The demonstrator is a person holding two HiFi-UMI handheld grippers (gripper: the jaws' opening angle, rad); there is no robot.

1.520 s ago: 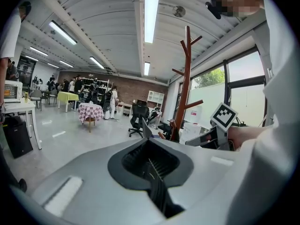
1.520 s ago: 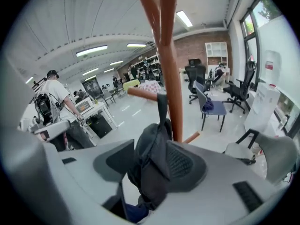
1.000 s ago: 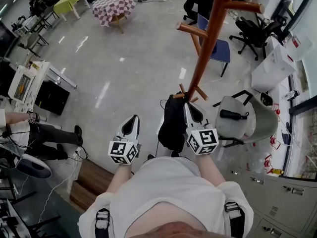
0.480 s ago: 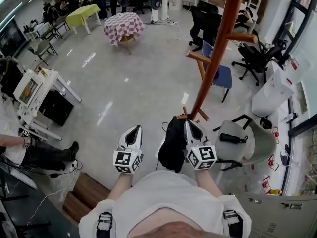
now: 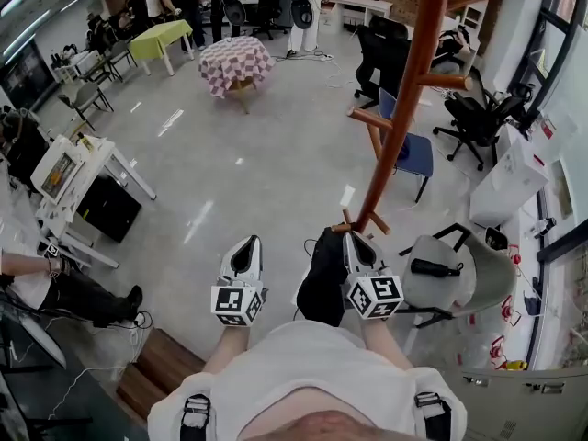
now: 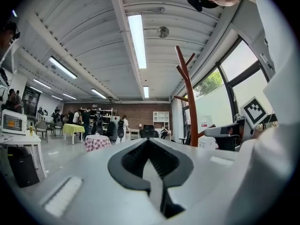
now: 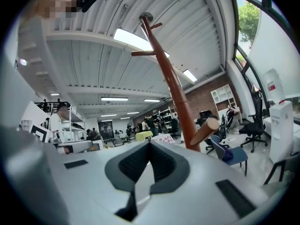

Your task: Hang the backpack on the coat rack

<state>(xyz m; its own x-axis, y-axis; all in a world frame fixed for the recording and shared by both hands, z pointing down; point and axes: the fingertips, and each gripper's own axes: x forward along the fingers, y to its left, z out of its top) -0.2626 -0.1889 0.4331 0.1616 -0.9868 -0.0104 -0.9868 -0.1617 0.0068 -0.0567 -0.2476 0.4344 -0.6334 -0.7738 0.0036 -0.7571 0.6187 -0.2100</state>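
Right gripper — closed, beside backpack | left gripper — closed | coat rack ahead

I see my white shirt, with a black strap and its grey buckle at each shoulder. My left tool and right tool are smooth white shells that taper toward the tips. Their jaws are lined with dark grey ribbed pads. Each tool carries a marker cube at its rear, white with black square patterns.
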